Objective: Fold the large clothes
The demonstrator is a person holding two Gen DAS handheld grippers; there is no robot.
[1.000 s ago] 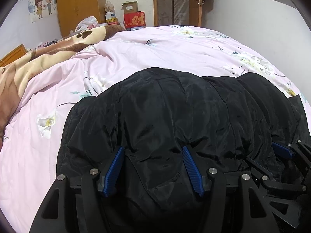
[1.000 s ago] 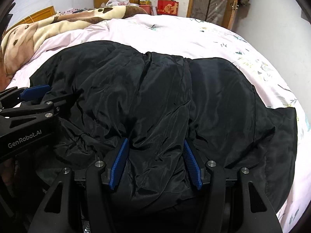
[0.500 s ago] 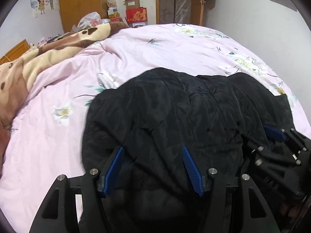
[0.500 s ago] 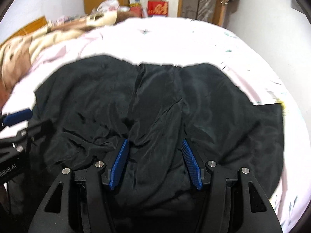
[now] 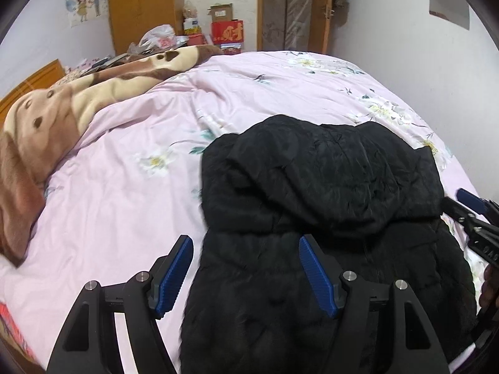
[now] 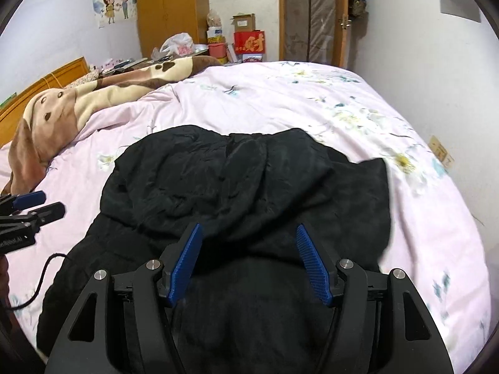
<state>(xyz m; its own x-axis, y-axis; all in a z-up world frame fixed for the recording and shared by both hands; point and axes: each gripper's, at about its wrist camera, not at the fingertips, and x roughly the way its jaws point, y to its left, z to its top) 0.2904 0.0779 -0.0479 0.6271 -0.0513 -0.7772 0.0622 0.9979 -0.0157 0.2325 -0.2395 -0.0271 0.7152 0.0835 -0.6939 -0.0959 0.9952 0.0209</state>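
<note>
Left claw [image 5: 244, 275]: jaws apart, have just been opening, blue pads [image 5: 174, 274] pressing nothing, pointing steeply down. Right claw [image 6: 249, 263]: jaws likewise apart and just opening, nothing gripped, angled down. The two claws sit side by side, apart.

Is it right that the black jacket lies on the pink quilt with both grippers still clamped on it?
Not quite. The jacket does lie on the quilt, but both wrist views show the left gripper and right gripper open, jaws just widened, pads clear of the fabric.
</note>
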